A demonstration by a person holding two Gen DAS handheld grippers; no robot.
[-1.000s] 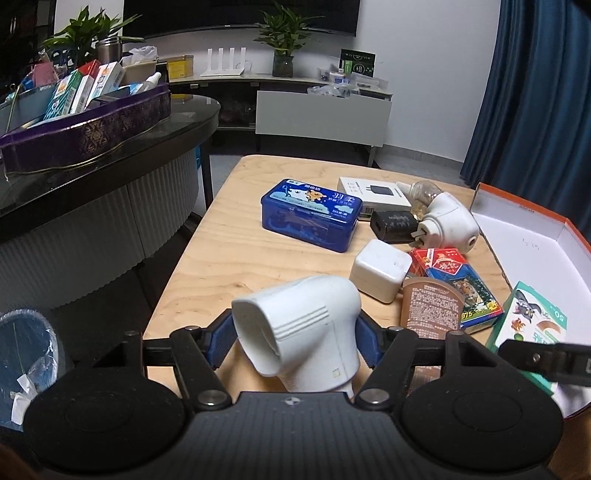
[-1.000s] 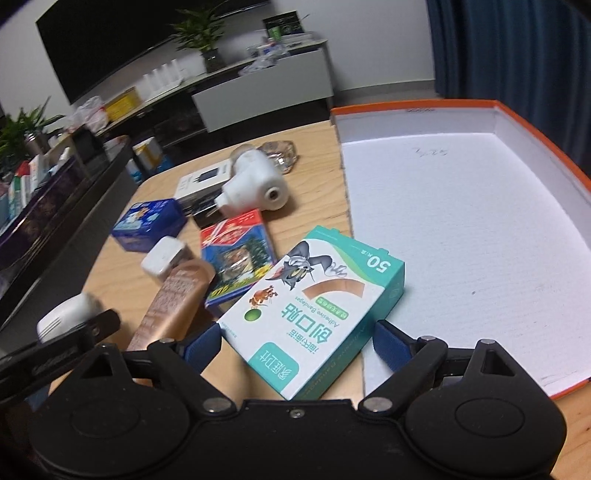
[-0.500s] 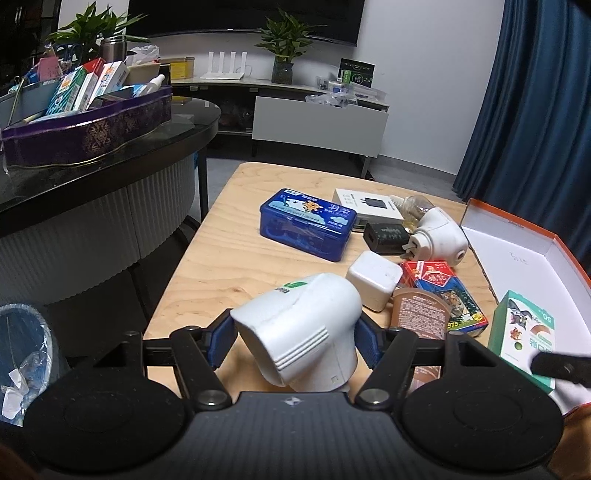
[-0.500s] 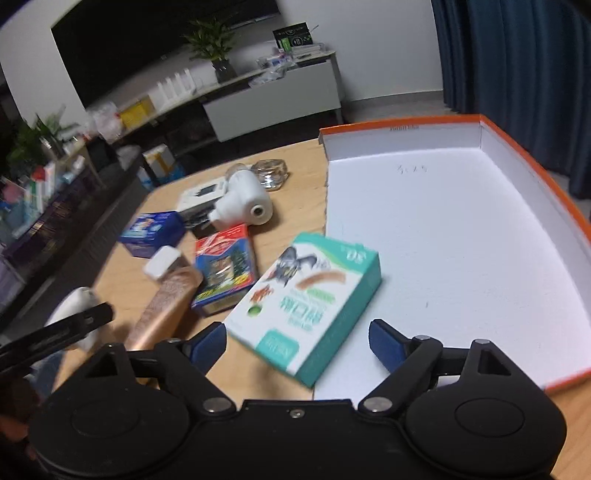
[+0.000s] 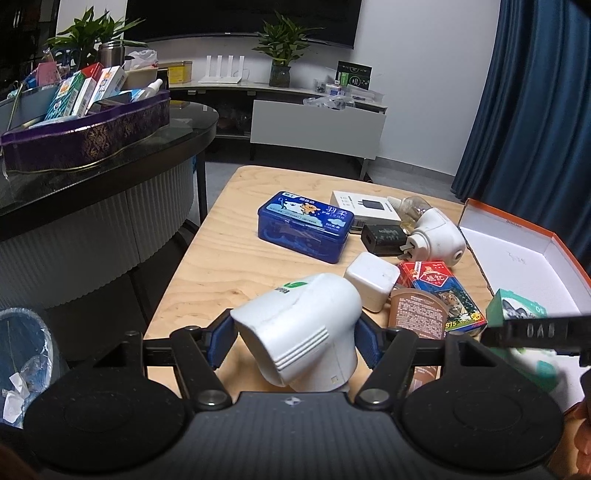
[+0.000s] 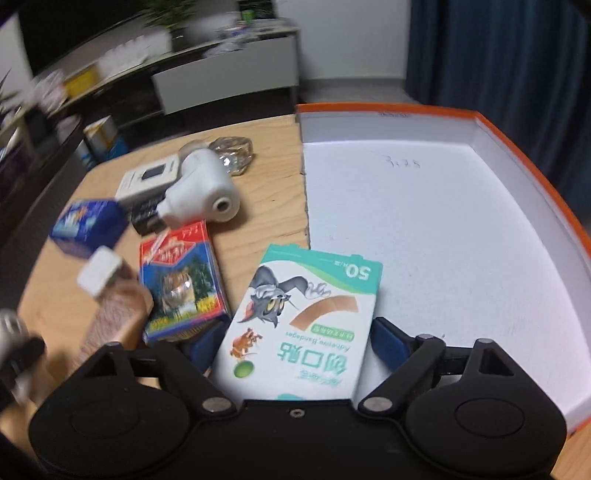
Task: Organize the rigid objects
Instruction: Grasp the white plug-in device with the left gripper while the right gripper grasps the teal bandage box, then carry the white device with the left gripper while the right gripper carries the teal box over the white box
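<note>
White plug-in device, blue tin, seemingly orange-edged white box lid.

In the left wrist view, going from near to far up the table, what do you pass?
White plug-in device held in the left tongs → white cube charger → blue tin → white adapter box.

White wall far; blue curtain right; wall-mounted TV above low TV cabinet; grey floor.
</note>
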